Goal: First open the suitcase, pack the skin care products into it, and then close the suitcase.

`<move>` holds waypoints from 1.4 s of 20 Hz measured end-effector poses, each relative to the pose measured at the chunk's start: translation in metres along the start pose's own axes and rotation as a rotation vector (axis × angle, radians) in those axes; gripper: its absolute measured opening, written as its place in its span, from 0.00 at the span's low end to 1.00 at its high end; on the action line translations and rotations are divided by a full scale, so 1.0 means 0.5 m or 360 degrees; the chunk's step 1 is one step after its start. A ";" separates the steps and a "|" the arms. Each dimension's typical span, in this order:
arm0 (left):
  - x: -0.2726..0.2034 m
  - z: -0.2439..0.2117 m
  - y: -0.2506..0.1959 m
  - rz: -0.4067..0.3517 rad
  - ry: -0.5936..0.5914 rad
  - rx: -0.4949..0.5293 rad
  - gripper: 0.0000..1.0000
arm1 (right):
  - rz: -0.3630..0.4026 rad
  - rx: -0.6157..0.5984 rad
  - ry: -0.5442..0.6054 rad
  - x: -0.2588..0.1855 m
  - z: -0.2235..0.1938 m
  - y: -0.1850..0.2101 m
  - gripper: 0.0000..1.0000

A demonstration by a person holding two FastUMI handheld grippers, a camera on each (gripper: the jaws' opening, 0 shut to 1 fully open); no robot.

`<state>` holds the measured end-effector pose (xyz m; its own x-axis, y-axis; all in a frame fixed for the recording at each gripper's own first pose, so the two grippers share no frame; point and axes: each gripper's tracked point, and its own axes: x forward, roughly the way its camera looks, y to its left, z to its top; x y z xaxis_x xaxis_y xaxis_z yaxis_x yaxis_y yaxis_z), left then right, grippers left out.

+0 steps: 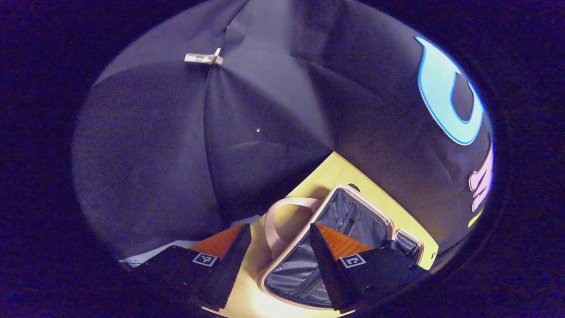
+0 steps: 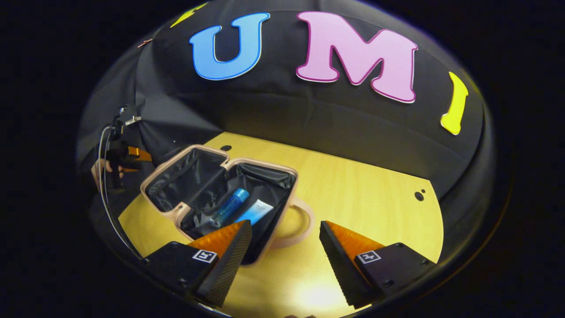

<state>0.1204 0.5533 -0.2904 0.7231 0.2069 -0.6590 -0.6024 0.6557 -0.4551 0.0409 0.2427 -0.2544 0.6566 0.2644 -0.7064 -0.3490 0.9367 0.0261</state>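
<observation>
Both tools are released: the right tool (image 2: 282, 247) hovers low over the bench (image 2: 362, 194) beside the open suitcase (image 2: 220, 194), the left tool (image 1: 278, 251) above its handle (image 1: 282, 221).

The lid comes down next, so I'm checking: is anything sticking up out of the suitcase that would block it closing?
Nothing visible does. In the right gripper view the blue bottle and white tube lie low inside the suitcase, below its rim. Both grippers, left and right, are open and empty.
</observation>
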 end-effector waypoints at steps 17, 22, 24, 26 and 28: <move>0.083 0.012 0.003 -0.0094 0.0195 0.0002 0.06 | -0.0254 0.0077 0.0025 -0.118 -0.056 -0.128 0.97; -0.067 0.105 -0.150 -0.0233 -0.0057 0.0313 0.06 | -0.0285 0.0110 -0.0055 -0.141 -0.033 -0.143 0.97; -0.156 0.123 -0.228 -0.0325 -0.0147 0.0447 0.06 | -0.0294 0.0114 -0.0079 -0.156 -0.027 -0.154 0.97; -0.224 0.127 -0.314 -0.0395 -0.0232 0.0626 0.06 | -0.0314 0.0132 -0.0093 -0.172 -0.028 -0.175 0.97; -0.292 0.098 -0.402 -0.0494 -0.0296 0.0769 0.06 | -0.0337 0.0153 -0.0110 -0.188 -0.027 -0.198 0.97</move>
<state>0.1522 0.4269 -0.0733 0.9138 0.0479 -0.4034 -0.1634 0.9525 -0.2569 0.0048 0.1218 -0.2004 0.7538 0.0719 -0.6532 -0.1358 0.9896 -0.0479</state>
